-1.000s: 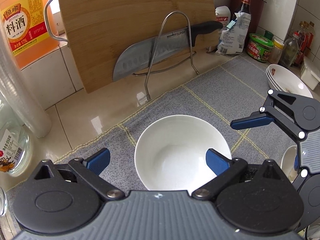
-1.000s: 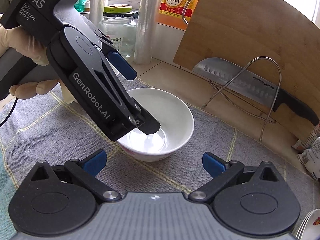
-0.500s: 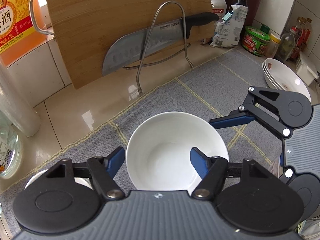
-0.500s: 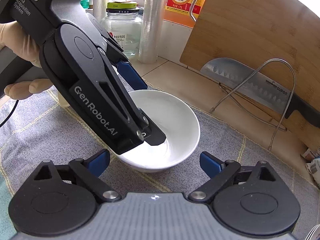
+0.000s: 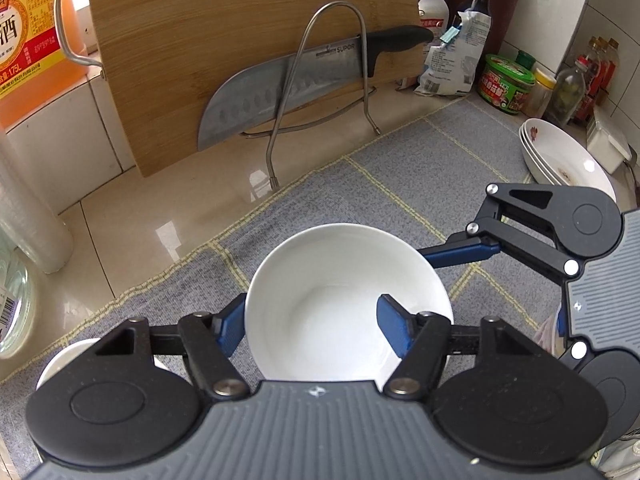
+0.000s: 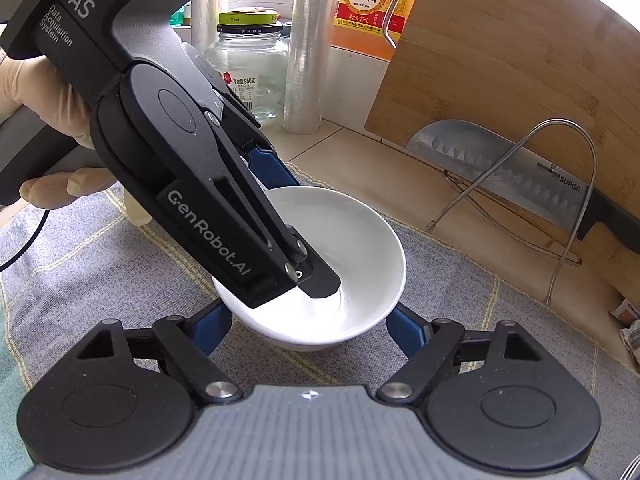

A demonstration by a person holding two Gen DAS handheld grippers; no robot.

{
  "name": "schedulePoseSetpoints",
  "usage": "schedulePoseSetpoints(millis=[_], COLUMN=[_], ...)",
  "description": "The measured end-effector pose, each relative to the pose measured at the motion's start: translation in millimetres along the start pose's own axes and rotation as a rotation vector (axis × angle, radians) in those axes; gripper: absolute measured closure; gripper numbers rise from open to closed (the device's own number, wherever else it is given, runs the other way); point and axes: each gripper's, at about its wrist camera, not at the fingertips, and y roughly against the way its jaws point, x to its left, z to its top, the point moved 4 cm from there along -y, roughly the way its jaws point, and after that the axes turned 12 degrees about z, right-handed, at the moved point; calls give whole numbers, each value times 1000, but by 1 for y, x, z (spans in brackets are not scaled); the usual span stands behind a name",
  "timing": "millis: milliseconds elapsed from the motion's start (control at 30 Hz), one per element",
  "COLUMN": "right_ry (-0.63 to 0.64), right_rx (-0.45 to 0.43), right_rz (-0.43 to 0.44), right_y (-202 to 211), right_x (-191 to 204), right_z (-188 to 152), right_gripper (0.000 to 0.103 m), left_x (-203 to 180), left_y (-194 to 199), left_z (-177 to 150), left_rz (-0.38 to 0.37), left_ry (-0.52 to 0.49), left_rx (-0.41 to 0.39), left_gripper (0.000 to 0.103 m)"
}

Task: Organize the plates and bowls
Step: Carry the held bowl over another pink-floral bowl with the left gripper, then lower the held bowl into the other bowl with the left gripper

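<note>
A white bowl sits on the grey cloth mat. My left gripper straddles its left wall and its jaws are closing. The outer pad touches the rim from outside. The inner pad stands inside the bowl, clear of the wall. In the right wrist view that inner finger reaches the bowl's bottom. My right gripper is closing too, with the bowl's near lower part between its blue pads, close beside its sides. Its far finger lies along the bowl's right rim.
A stack of white plates sits at the mat's far right. A small white dish lies at lower left. Behind stand a wooden cutting board, a knife in a wire rack, a glass jar and bottles. A gloved hand holds the left gripper.
Both grippers' jaws have closed in on the bowl from wide open. The left outer pad has come up against the rim. The bowl has stayed on the mat.
</note>
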Motion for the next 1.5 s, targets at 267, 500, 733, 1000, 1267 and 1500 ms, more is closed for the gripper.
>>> schedulePoseSetpoints(millis=[267, 500, 733, 1000, 1267, 1500], right_ry=[11, 17, 8, 7, 8, 2], right_rx=[1, -4, -6, -15, -27, -38], right_rz=[-14, -16, -21, -31, -40, -60], right_y=[4, 16, 27, 40, 58, 79], right_x=[6, 14, 22, 33, 46, 59], right_z=[0, 1, -1, -5, -14, -28], right_gripper=[16, 16, 16, 16, 16, 16], left_x=[-1, -3, -10, -23, -40, -61], left_y=[7, 21, 37, 55, 75, 90], left_z=[-1, -1, -3, -7, -13, -16], left_rz=[-4, -4, -7, -6, 1, -6], left_ry=[0, -5, -13, -22, -43, -72], left_rx=[-14, -27, -47, -65, -83, -99], left_gripper=[36, 36, 36, 36, 36, 36])
